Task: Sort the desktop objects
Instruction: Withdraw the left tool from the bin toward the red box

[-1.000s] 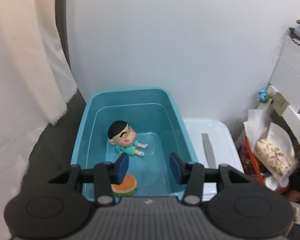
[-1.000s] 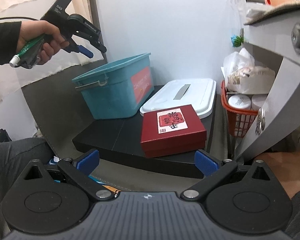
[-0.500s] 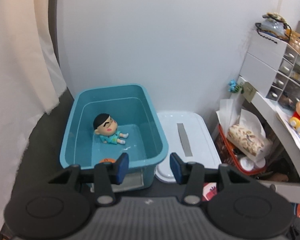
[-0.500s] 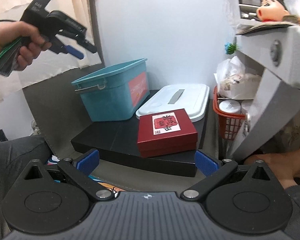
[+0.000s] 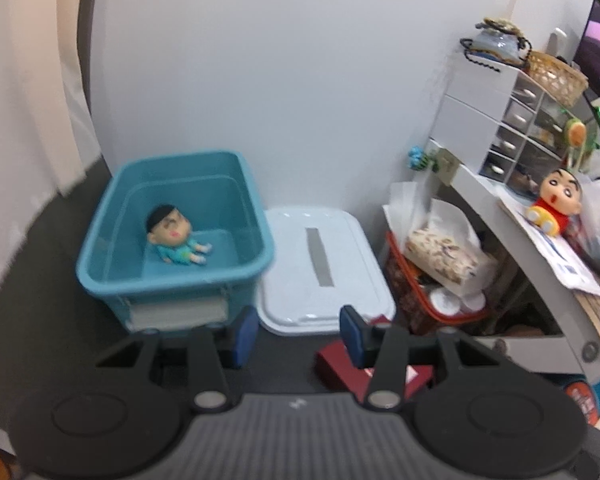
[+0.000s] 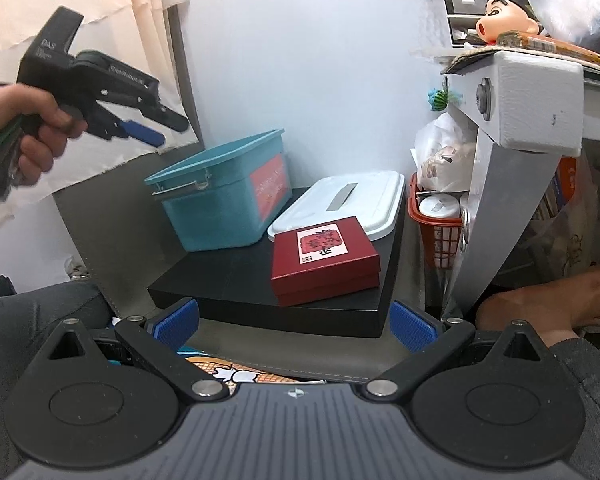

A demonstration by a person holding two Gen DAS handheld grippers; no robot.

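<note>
Left gripper (image 6: 156, 130): black pistol-grip body, white "DAS" lettering, blue-padded fingers (image 6: 142, 133). Right gripper (image 6: 294, 326): black linkage arms, silver screws, ribbed grey housing, blue pads. Grey trousers (image 6: 28, 320).

Low black platform (image 6: 236, 280) — teal bin (image 6: 224, 200), white lid (image 6: 340, 204), red box (image 6: 324, 260) on top

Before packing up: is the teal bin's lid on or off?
Off. The teal bin stands open with a doll lying inside; the white lid lies flat beside it.

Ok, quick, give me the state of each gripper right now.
Left gripper: open, nothing between its pads, hovering in front of the teal bin.
Right gripper: wide open, empty.
</note>
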